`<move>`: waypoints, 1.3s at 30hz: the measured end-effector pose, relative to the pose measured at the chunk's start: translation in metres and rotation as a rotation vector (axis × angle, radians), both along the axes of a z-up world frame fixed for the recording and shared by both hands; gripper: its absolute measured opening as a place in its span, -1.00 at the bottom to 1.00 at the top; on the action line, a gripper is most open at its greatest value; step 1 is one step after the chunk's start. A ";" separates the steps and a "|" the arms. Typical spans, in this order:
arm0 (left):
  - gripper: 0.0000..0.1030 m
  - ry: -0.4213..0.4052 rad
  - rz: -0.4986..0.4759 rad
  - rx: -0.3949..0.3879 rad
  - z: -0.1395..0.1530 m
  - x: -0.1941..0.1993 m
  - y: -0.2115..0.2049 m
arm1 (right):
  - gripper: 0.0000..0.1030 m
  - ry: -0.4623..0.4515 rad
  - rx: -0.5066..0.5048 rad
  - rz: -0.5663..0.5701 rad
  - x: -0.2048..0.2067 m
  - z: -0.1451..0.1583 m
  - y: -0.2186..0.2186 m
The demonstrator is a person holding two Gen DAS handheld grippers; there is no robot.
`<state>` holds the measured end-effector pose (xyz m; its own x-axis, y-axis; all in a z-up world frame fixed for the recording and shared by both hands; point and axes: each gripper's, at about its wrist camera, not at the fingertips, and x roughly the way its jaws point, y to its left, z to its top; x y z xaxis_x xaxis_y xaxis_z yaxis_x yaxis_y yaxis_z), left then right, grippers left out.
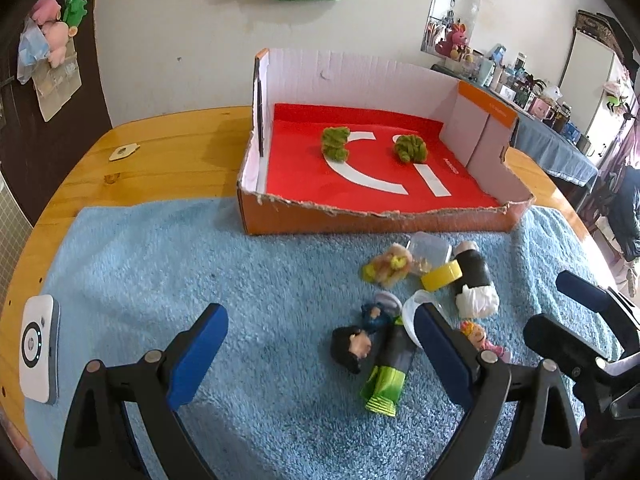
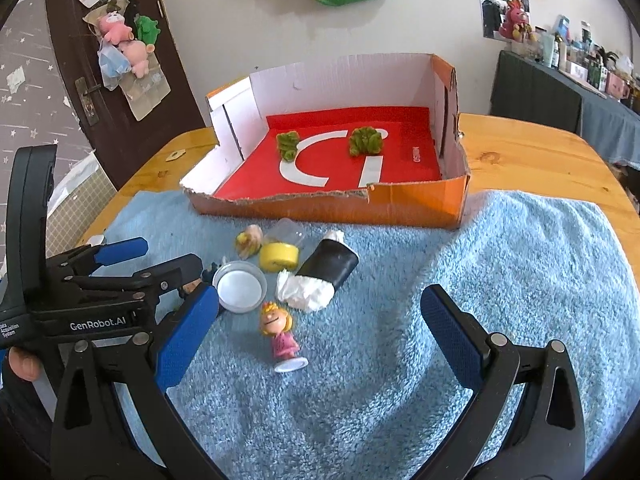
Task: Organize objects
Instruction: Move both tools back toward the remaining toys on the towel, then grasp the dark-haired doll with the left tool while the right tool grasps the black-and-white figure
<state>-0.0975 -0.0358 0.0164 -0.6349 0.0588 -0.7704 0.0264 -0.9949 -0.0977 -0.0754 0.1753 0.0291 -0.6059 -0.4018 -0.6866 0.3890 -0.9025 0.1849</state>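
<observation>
Several small things lie in a heap on the blue towel. In the left wrist view my left gripper is open, and between its fingers lie a black-haired figure and a green-and-black tube. My right gripper is open too, with a pink doll lying between its fingers. Beyond are a white lid, a black roll with white tissue, a yellow cap and a fuzzy yellow toy. The orange cardboard box holds two green fuzzy pieces.
A white device lies at the towel's left edge on the wooden table, and a small wooden tag sits further back. The wall stands close behind the box. A person is at the far right.
</observation>
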 end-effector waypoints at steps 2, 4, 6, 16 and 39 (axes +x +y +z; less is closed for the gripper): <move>0.86 -0.002 0.000 0.001 -0.001 0.001 0.000 | 1.00 -0.001 0.001 0.000 0.001 -0.001 0.000; 0.86 -0.005 0.000 0.002 -0.003 0.002 0.000 | 1.00 -0.002 0.002 -0.002 0.003 -0.003 0.001; 0.86 -0.008 -0.001 0.001 -0.005 0.004 0.000 | 1.00 -0.004 0.003 -0.004 0.004 -0.005 0.001; 0.86 -0.026 0.008 0.002 -0.015 0.007 -0.004 | 1.00 -0.014 0.025 -0.018 0.006 -0.015 0.001; 0.87 -0.050 0.020 0.003 -0.026 -0.001 -0.016 | 1.00 -0.047 0.143 -0.071 -0.034 -0.025 -0.008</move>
<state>-0.0986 -0.0518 -0.0093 -0.5963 0.0493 -0.8012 0.0510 -0.9938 -0.0992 -0.1092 0.1673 0.0043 -0.5956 -0.2554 -0.7616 0.3171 -0.9459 0.0692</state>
